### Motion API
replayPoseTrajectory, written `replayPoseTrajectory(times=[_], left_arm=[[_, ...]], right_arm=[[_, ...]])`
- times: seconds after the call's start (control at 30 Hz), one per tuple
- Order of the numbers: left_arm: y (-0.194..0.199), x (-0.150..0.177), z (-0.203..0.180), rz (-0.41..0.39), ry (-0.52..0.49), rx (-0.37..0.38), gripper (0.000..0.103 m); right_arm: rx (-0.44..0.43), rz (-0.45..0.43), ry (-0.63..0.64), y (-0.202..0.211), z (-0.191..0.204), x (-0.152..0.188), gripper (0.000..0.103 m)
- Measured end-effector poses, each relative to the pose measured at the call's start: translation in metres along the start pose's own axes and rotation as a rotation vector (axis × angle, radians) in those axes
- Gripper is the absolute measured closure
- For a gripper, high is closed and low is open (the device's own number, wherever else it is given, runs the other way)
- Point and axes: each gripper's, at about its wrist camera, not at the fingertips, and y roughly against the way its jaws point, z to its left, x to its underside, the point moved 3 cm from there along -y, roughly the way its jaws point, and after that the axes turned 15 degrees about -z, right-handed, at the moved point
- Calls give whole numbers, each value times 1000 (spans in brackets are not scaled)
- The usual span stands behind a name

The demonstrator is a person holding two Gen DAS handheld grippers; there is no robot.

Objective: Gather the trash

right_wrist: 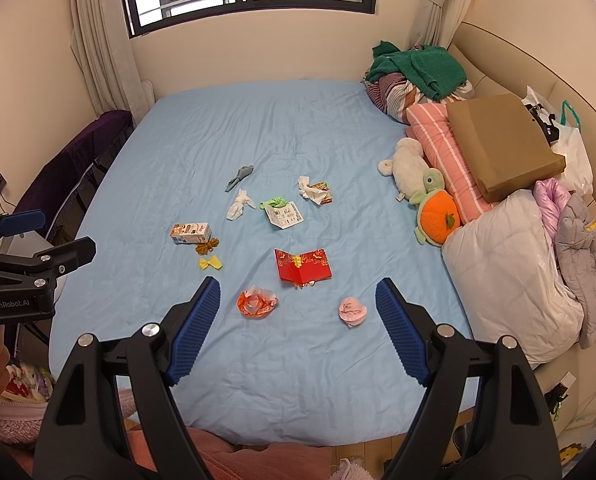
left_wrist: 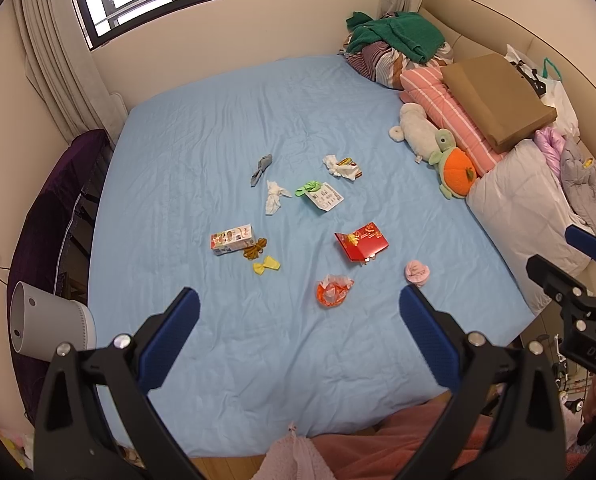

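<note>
Litter is scattered over the blue bed [left_wrist: 202,128] [right_wrist: 202,128]: an orange wrapper [left_wrist: 333,289] [right_wrist: 256,301], a red card [left_wrist: 361,241] [right_wrist: 302,265], a pink crumpled ball [left_wrist: 417,271] [right_wrist: 352,311], a small carton [left_wrist: 232,239] [right_wrist: 190,232], a yellow bow [left_wrist: 266,265] [right_wrist: 210,263], white tissues [left_wrist: 275,196] [right_wrist: 240,203], a printed paper with green ribbon [left_wrist: 320,194] [right_wrist: 282,212] and a snack wrapper with tissue [left_wrist: 343,166] [right_wrist: 315,191]. My left gripper [left_wrist: 299,300] hangs open above the bed's near part, nothing between its fingers. My right gripper [right_wrist: 298,292] is open too, above the orange wrapper and pink ball.
Pillows [left_wrist: 447,114], a brown box [left_wrist: 497,100], plush toys [left_wrist: 445,156], a white duvet [left_wrist: 525,204] and folded clothes [left_wrist: 397,36] crowd the bed's right side. A white round bin [left_wrist: 46,322] stands left of the bed. A grey sock [left_wrist: 261,168] lies mid-bed. A window sits beyond.
</note>
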Motion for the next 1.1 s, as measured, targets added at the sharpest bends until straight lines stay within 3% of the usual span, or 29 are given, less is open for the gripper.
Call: replayPoseTrajectory(times=[0.3, 0.63, 0.9, 1.1], left_arm=[[-12, -5, -2, 36, -14, 12, 4], [-80, 18, -32, 144, -12, 46, 4], [-160, 44, -52, 209, -15, 66, 4], [-250, 93, -68, 269, -40, 69, 4]], right_arm=[[33, 20, 6, -13, -13, 2, 26], [58, 92, -6, -65, -39, 31, 26], [85, 122, 28, -142, -65, 68, 26], [105, 173, 15, -236, -93, 127, 26]])
